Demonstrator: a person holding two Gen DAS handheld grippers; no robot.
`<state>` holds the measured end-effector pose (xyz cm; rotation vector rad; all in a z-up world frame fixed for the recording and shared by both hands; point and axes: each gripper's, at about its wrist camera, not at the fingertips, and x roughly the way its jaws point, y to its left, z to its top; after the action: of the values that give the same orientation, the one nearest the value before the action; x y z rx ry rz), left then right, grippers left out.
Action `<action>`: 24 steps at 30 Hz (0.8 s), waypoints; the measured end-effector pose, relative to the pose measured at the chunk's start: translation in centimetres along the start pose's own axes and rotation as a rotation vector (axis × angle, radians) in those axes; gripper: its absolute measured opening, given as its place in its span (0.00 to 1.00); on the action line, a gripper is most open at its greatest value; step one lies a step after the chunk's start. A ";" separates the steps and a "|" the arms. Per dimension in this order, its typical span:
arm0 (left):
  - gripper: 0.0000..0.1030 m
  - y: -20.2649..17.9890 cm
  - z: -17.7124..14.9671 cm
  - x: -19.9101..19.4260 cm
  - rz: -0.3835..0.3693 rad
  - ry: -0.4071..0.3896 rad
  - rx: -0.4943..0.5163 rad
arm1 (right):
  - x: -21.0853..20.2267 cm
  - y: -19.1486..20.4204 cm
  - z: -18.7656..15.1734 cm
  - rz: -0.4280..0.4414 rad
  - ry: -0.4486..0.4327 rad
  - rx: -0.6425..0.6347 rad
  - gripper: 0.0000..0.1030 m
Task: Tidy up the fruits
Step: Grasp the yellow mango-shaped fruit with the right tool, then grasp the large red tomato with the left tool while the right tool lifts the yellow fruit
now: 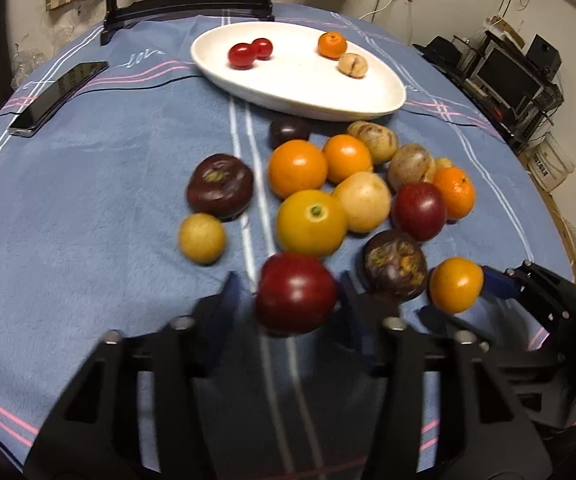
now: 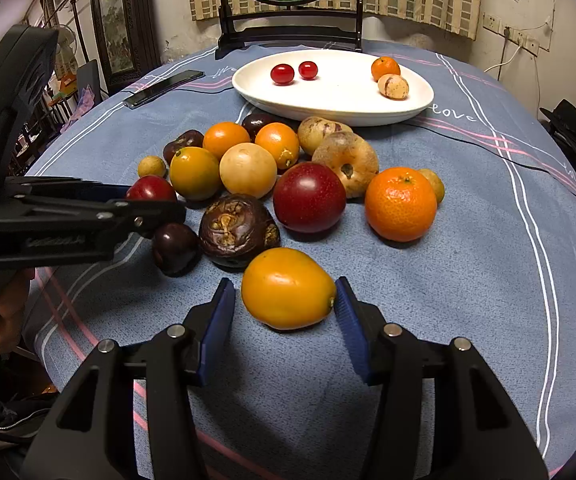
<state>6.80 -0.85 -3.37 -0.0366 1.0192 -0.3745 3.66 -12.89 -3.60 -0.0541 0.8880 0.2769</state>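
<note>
The left gripper point(image 1: 295, 300) straddles a blurred dark-red fruit point(image 1: 295, 293); contact is unclear. The right gripper point(image 2: 286, 304) has one pad touching a yellow-orange fruit point(image 2: 288, 288), the other just apart. Beyond, bunched fruits crowd the tabletop's point(image 2: 487, 280) middle; the white plate point(image 2: 339, 108) near the far edge has bare room.

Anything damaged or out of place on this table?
Yes. The shrivelled dark purple round fruit at the near edge of the pile has wrinkled skin with yellowish-brown patches, unlike the smooth fruit around it. A black smartphone also lies on the blue cloth, left of the white oval plate.
</note>
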 end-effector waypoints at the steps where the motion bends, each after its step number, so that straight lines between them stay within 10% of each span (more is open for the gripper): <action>1: 0.39 -0.2 0.0 0.0 0.003 -0.001 0.005 | -0.1 -0.1 0.0 -0.001 -0.005 0.003 0.52; 24: 0.39 -0.8 -1.0 -0.8 0.030 -0.019 0.028 | -0.8 -0.4 0.1 0.011 -0.042 0.023 0.42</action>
<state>5.38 -1.17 -3.05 0.0005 0.9946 -0.3599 3.39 -13.48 -2.94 -0.0220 0.8494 0.2777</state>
